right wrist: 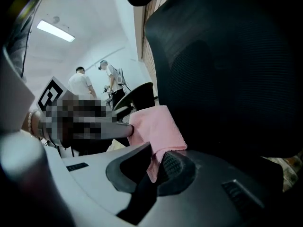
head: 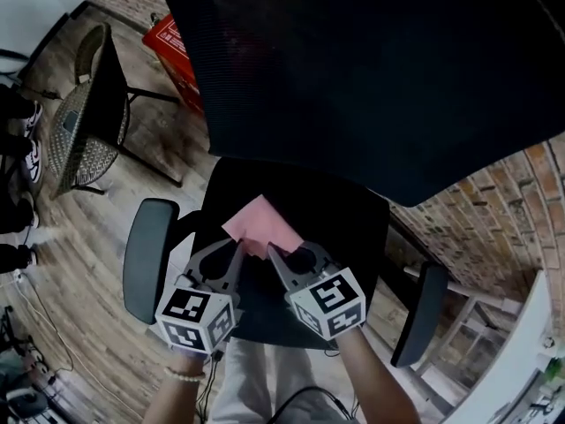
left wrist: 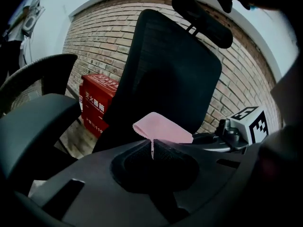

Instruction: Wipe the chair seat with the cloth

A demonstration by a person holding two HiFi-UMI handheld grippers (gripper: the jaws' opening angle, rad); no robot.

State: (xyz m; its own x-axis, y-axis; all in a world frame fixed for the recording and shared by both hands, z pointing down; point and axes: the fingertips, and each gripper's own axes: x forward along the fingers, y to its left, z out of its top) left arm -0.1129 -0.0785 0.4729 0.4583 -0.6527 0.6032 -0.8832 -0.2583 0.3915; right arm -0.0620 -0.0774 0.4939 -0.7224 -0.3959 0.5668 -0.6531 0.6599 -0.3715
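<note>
A pink cloth [head: 262, 225] hangs over the black chair seat [head: 353, 228], just in front of the tall mesh backrest [head: 380, 78]. Both grippers grip its near edge side by side. My left gripper [head: 240, 247] is shut on the cloth's left part, and in the left gripper view the cloth [left wrist: 163, 131] rises out of the closed left gripper [left wrist: 152, 148]. My right gripper [head: 272, 253] is shut on the right part. In the right gripper view the cloth [right wrist: 156, 126] is pinched in the right gripper [right wrist: 155, 162] and drapes to the left.
Armrests [head: 146, 259] [head: 415, 312] flank the seat. A red box [head: 177, 56] stands on the wood floor behind the chair by a brick wall [head: 503, 228]. A second dark chair [head: 84, 122] is at far left. Two people [right wrist: 83, 84] stand in the distance.
</note>
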